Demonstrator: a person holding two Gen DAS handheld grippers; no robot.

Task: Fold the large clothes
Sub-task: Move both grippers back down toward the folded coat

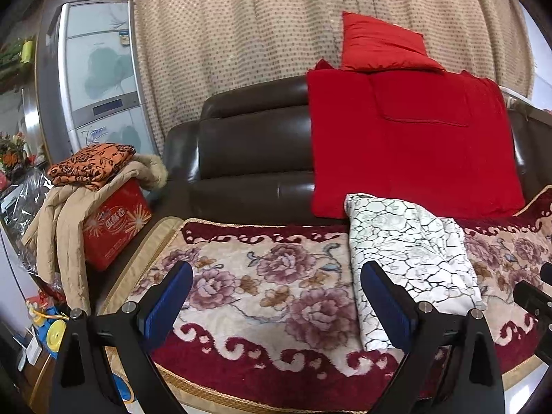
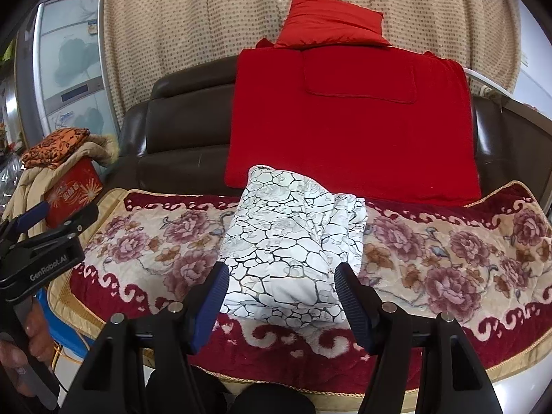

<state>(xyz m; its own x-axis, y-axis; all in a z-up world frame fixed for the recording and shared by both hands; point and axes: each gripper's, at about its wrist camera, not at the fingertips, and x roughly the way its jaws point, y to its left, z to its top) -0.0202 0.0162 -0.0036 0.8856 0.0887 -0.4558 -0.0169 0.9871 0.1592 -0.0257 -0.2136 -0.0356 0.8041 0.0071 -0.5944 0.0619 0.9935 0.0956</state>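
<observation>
Folded garment [image 2: 293,252] on sofa cover [image 2: 448,241]; cushion [image 2: 352,120] behind.

Dark brown leather sofa [image 1: 248,145] fills mid-frame. Seat covered by a floral plush mat [image 1: 262,276], cream centre, dark red scroll border, gold trim. Backrest: 1 large flat red cushion [image 2: 352,120] leaning upright, 1 smaller red pillow [image 2: 331,22] on top. Beige dotted curtain [image 1: 241,34] spans the wall behind. Left: tall silver refrigerator [image 1: 100,69]; beside the sofa arm a red box [image 1: 114,227] with a beige coat [image 1: 65,217] and orange patterned cloth [image 1: 89,165] on it. Daylight at right edge.
</observation>
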